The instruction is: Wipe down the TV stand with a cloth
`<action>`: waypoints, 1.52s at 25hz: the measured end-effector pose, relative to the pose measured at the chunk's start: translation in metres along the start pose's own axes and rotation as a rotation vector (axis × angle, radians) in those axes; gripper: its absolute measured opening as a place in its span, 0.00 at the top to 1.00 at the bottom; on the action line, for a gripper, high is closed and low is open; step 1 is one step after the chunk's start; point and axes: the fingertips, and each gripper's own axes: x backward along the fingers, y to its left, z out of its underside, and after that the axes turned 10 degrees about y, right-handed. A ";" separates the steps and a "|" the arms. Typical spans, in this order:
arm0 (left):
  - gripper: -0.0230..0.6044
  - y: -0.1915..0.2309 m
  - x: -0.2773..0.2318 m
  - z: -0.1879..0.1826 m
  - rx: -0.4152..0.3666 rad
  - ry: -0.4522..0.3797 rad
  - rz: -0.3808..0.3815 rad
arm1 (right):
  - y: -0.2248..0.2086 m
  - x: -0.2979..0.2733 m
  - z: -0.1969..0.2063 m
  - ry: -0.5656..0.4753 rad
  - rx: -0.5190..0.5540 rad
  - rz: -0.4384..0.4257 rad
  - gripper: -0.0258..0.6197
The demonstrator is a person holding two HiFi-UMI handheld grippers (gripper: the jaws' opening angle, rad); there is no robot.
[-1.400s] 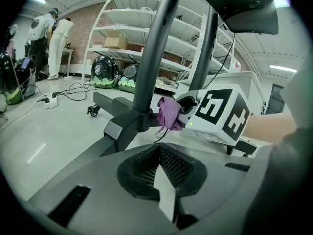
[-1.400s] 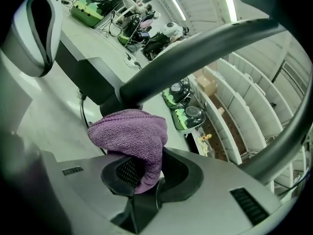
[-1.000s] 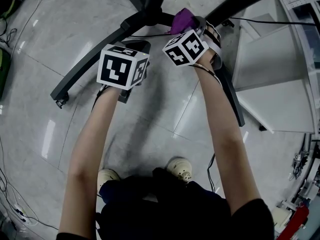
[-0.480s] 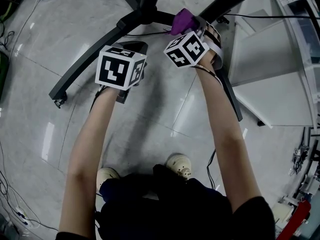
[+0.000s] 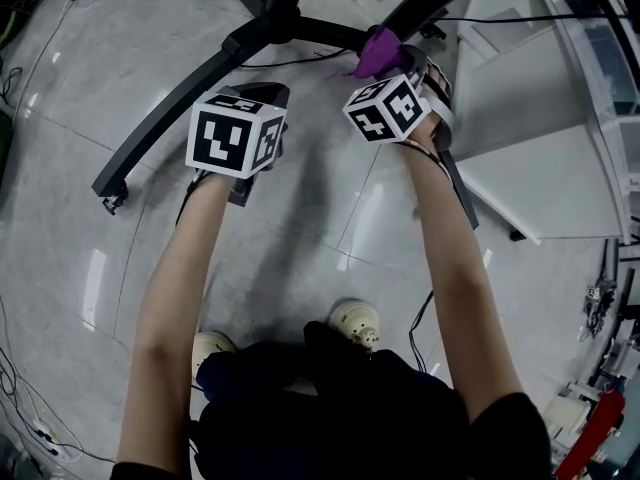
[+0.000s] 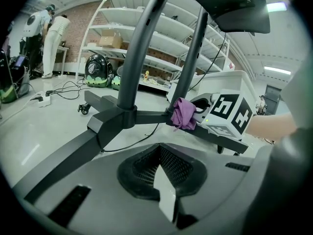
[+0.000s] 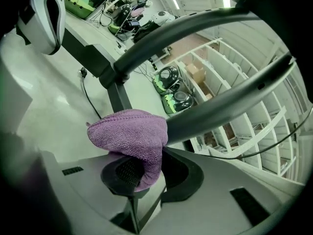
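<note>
The TV stand's black base spreads its legs over the grey floor, with two posts rising from the hub. A purple cloth is bunched against the stand's right leg. My right gripper is shut on it; in the right gripper view the cloth fills the jaws and touches a black bar. My left gripper hovers over the floor between the legs, shut on nothing. The left gripper view shows the cloth and the right gripper's marker cube.
A black cable runs over the floor by the hub. A white platform lies to the right, a caster ends the left leg. White shelving and two people stand far behind. My shoes are below.
The right gripper has slid the cloth a little to the right along the stand's right leg, away from the hub. The left gripper has held its place.
</note>
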 end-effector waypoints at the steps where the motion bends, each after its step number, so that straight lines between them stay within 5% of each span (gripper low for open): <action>1: 0.95 -0.001 0.000 0.000 -0.003 0.001 0.000 | -0.003 0.000 0.005 0.007 -0.007 0.002 0.81; 18: 0.95 -0.005 0.005 0.018 -0.003 0.022 0.007 | -0.020 0.000 0.045 0.062 -0.023 0.021 0.81; 31: 0.95 -0.057 -0.012 0.041 -0.074 0.058 0.101 | -0.006 0.012 0.103 0.126 -0.030 0.004 0.81; 38: 0.95 -0.096 -0.011 0.051 -0.043 0.053 0.195 | -0.003 0.024 0.126 0.134 -0.058 0.006 0.81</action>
